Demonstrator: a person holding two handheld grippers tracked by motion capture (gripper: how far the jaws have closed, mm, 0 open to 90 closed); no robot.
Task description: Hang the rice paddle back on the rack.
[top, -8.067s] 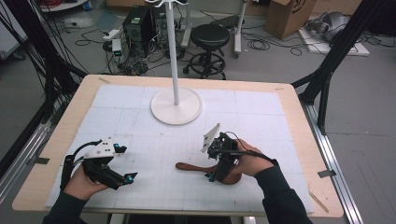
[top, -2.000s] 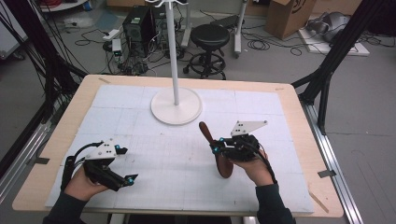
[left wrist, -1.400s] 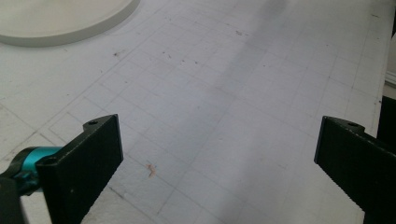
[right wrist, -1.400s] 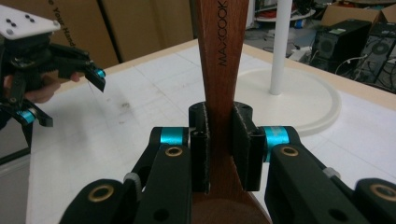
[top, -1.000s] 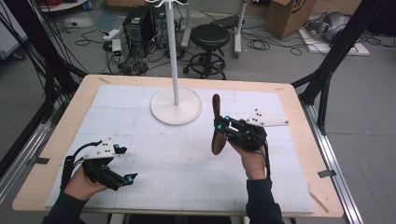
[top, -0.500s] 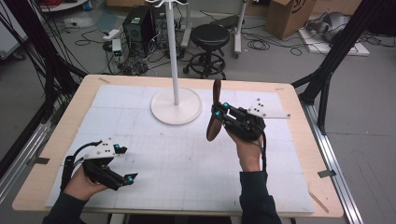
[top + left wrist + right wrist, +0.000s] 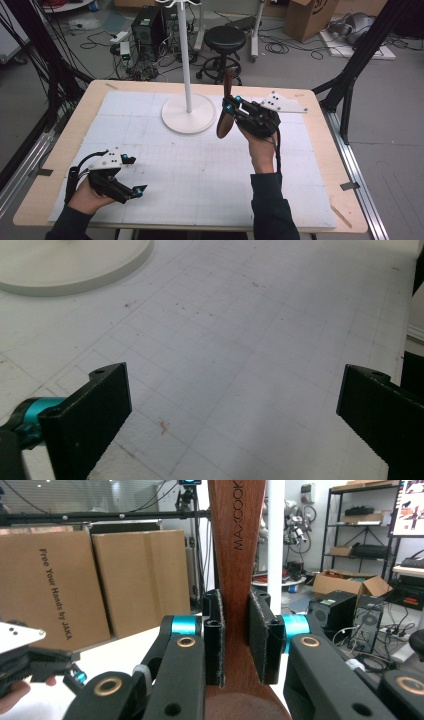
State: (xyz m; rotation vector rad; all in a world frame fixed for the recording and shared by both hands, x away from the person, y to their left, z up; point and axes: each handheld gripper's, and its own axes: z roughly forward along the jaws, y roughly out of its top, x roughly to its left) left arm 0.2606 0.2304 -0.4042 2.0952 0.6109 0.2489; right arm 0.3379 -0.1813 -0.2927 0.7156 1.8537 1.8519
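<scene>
Two grippers: right gripper clamps a wooden spoon beside the white stand; left gripper gapes.

right gripper | raised off table toward stand | wooden spoon lifted, turned upright

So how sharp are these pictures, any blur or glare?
High view: soft overall, even light, no glare on the white mat. Left gripper view: mat lines crisp, near jaws slightly soft. Right gripper view: wooden spoon sharp, its lettering readable, background windows bright.
</scene>
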